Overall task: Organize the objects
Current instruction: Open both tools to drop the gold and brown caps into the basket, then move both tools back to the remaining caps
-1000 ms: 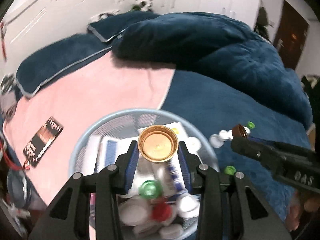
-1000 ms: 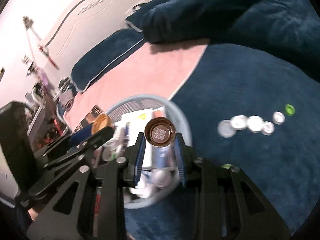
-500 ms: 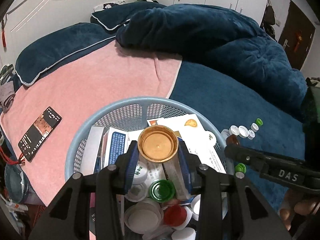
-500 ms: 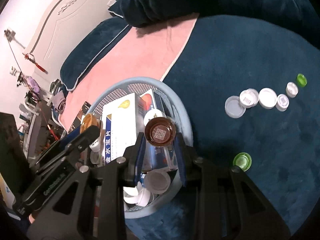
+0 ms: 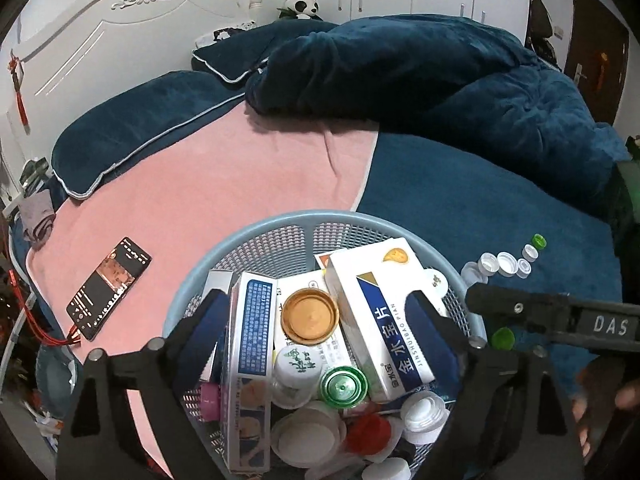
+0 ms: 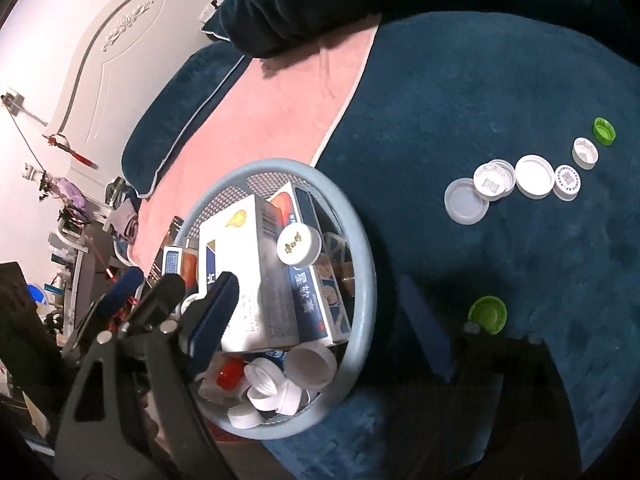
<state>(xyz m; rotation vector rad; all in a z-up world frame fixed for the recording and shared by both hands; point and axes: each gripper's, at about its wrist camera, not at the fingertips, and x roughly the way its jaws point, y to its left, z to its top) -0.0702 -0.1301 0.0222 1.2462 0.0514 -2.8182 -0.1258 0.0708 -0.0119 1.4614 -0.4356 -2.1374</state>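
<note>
– Any way into that basket [image 5: 280, 226]?

– Hardly. Boxes lean across its middle, the white box [image 5: 380, 312] tilted from one o'clock down to five, and loose caps [image 5: 308, 436] crowd the six o'clock side. Only the mesh at twelve shows bare.

– And beside it?

– At three o'clock the blue blanket [image 6: 500, 92] lies open, except a row of caps [image 6: 520, 180] and one green cap [image 6: 487, 314] near the rim. At nine, a phone [image 5: 109, 288] on the pink sheet [image 5: 224, 184].

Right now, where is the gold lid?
In the left wrist view the gold lid lies in the blue basket, on the boxes, between a blue-printed box and a big white box.
</note>
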